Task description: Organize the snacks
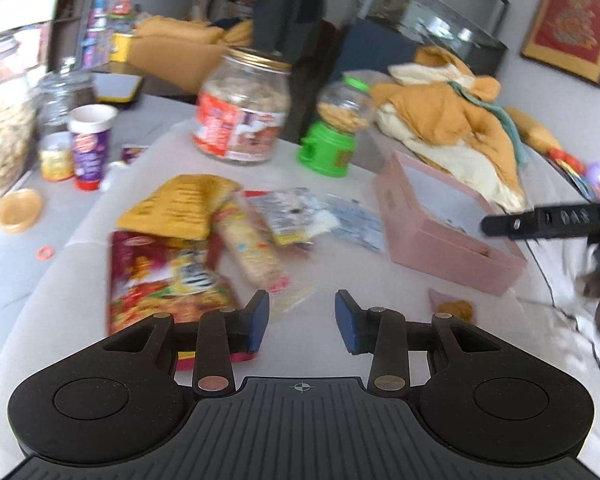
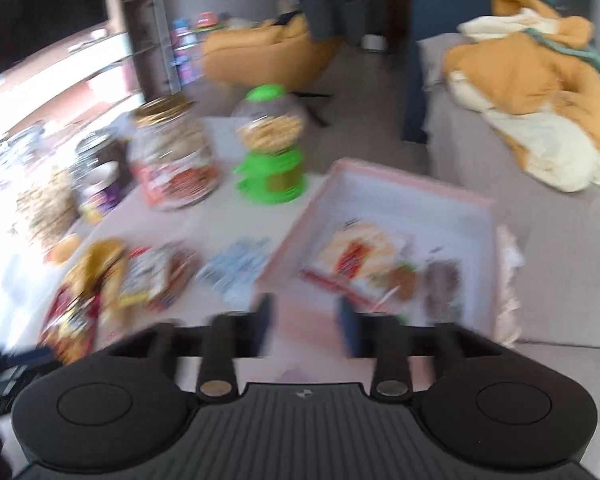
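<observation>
— Two cameras, different stories? From the left wrist the pink box (image 1: 452, 236) shows mostly its outer wall.
— Right wrist looks into it: a snack packet (image 2: 360, 264) and a dark one beside it lie inside, though blurred.
— Loose snack packets (image 1: 204, 240)?
— Heaped on the table left of the box, sharper from the left wrist.
— Fingers?
— Left gripper (image 1: 302, 320) parted, empty. Right gripper (image 2: 306, 324) parted too, nothing between, above the box's near edge.

bare cloth between snack heap (image 1: 204, 240) and pink box (image 1: 448, 232); jars (image 1: 242, 108) crowding behind
</observation>
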